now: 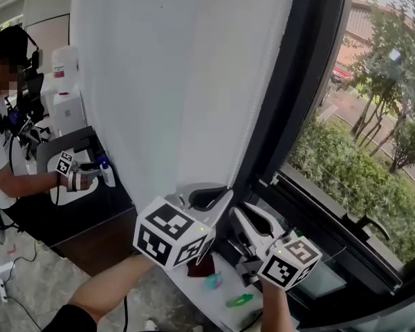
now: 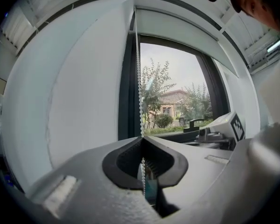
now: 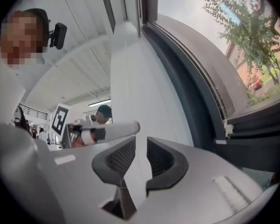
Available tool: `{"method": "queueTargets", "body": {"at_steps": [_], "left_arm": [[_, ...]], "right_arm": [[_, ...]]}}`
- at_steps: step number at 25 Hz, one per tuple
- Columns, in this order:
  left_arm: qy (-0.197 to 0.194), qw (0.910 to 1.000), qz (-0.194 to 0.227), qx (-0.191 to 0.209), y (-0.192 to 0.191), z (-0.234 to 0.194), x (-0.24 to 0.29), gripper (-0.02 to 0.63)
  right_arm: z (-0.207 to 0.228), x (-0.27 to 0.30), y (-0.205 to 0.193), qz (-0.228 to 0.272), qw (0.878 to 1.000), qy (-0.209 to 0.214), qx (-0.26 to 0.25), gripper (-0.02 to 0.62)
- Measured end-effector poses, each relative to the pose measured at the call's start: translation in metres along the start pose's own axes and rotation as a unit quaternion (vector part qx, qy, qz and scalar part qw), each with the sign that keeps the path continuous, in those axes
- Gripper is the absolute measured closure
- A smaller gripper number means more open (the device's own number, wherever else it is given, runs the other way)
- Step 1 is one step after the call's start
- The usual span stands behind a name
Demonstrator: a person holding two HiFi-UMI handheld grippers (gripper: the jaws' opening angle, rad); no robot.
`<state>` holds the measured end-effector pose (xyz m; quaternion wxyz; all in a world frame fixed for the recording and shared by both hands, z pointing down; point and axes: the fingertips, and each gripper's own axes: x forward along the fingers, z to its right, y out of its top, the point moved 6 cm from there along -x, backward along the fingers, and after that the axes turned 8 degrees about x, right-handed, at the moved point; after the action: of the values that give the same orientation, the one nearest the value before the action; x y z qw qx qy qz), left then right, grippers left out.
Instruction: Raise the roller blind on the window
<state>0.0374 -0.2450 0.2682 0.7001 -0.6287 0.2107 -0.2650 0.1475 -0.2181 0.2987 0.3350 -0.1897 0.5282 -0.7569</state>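
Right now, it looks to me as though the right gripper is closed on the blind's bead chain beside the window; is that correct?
Not quite: it is the left gripper that is closed on the bead chain beside the window, as the left gripper view shows. The right gripper has its fingers apart with no chain between them.

Two handheld grippers, near centre: left gripper (image 2: 141,140), right gripper (image 3: 141,146). One roller blind (image 1: 187,81). One bead chain (image 2: 138,78). One window (image 1: 318,61). One other person (image 1: 3,151), far left. Possibly three small objects (image 1: 239,300) on near sill, blurred.
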Motion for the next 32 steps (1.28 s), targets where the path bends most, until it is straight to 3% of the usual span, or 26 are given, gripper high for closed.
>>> {"method": "queueTargets", "body": {"at_steps": [6,10,19,22,24,32], "left_arm": [[0.001,0.9992,-0.027,-0.031,-0.043,-0.001,-0.007,0.595],[0.008,0.9993,-0.029,-0.021,-0.051,0.001,-0.008,0.594],[0.036,0.9993,-0.010,-0.002,-0.053,0.008,-0.032,0.594],[0.069,0.9975,0.014,-0.009,-0.055,0.004,-0.046,0.592],[0.082,0.9965,0.008,-0.012,-0.061,0.004,-0.052,0.592],[0.100,0.9947,0.000,-0.024,-0.079,0.014,-0.075,0.573]], "right_arm": [[-0.012,0.008,0.004,0.007,0.998,-0.030,-0.059,0.544],[-0.015,0.017,-0.002,0.007,0.993,-0.065,-0.095,0.558],[-0.022,0.006,-0.038,0.021,0.985,-0.145,-0.088,0.572],[-0.028,0.004,-0.047,0.027,0.983,-0.157,-0.088,0.574],[-0.032,0.004,-0.052,0.026,0.983,-0.162,-0.086,0.577],[-0.046,0.003,-0.075,0.013,0.978,-0.188,-0.088,0.587]]}}
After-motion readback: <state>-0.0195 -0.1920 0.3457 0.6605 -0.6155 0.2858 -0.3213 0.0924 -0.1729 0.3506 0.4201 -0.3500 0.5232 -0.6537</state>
